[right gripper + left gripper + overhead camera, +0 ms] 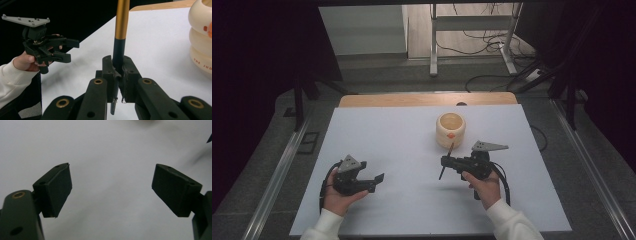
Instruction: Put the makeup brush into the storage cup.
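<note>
We log the right gripper (117,75) with its jaws pressed together on a slim pen (121,32), black at the grip and gold above. In the high view the pen (446,161) runs steeply through the jaws, its upper end tilted toward the cream pot (450,129). The pot sits just beyond and slightly left of the right gripper (447,162), mouth up, near the pen's upper end but apart from it. The left gripper (379,179), jaws spread with nothing between them, is well apart from the pot. We judge the right hand (484,186) nearer; the pen's long axis must come upright over the mouth.
</note>
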